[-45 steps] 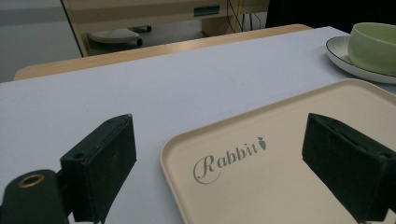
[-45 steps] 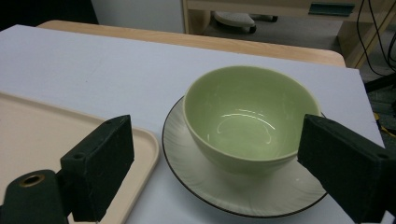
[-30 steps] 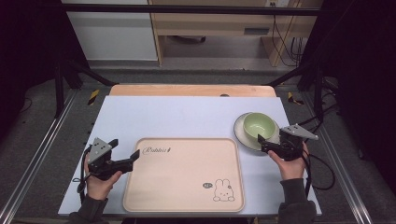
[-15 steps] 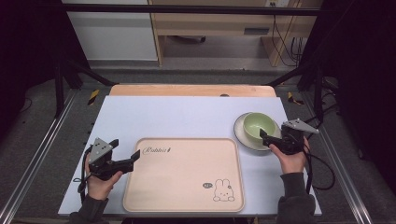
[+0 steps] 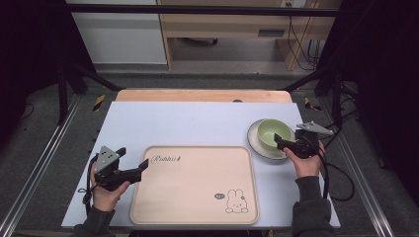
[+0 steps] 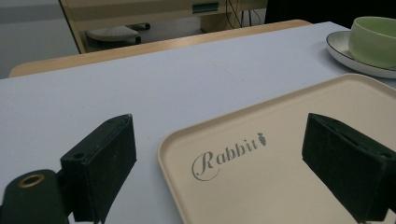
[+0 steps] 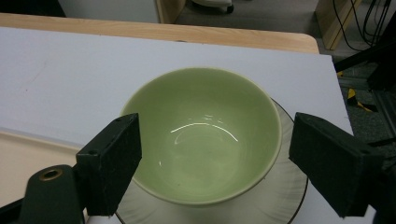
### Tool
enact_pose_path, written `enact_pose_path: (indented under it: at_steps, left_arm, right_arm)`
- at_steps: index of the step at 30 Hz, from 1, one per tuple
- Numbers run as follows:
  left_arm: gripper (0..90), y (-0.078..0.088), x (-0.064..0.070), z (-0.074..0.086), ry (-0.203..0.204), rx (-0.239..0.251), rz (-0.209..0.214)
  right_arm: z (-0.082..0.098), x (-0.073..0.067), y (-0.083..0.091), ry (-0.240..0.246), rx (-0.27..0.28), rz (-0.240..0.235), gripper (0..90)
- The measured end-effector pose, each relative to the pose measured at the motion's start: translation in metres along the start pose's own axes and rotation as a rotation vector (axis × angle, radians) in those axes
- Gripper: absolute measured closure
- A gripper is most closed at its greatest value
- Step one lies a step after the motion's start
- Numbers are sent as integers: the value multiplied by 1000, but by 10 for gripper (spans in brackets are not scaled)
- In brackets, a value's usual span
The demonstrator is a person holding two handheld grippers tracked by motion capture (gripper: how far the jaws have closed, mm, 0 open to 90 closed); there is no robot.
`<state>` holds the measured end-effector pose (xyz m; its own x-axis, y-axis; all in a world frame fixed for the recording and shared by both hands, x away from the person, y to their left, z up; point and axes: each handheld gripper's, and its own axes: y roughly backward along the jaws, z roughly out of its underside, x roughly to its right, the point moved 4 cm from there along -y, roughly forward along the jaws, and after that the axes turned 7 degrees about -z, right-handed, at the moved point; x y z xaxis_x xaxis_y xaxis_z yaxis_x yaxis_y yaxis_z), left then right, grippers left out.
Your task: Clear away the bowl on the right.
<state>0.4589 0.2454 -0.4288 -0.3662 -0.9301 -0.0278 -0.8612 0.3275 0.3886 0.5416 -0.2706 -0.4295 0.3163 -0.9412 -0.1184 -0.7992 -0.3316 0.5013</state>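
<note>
A: Your bowl [image 7: 205, 135] sits on the saucer [image 7: 280, 198] at the surface's right side, just past the tray [image 5: 195, 185]. It looks like glazed ceramic: stiff, slick, breakable. Pinch the wall at the rim.

B: And your right tongs [image 7: 219, 158]?

A: Wide apart, just been narrowing, straddling the bowl without pressing. Your left tongs [image 6: 224, 170] stand apart and empty over the tray's corner.
</note>
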Motion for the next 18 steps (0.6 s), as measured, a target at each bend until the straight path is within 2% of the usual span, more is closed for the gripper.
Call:
enact_pose_path:
  at_steps: [8,18]
  left_arm:
    - [96,-1,0,1,-1,-1,1]
    - [96,-1,1,1,-8,-4,5]
  right_arm:
    - [-1,6,-9,1,-23,10,179]
    - [-1,16,-19,-27,-42,25,195]
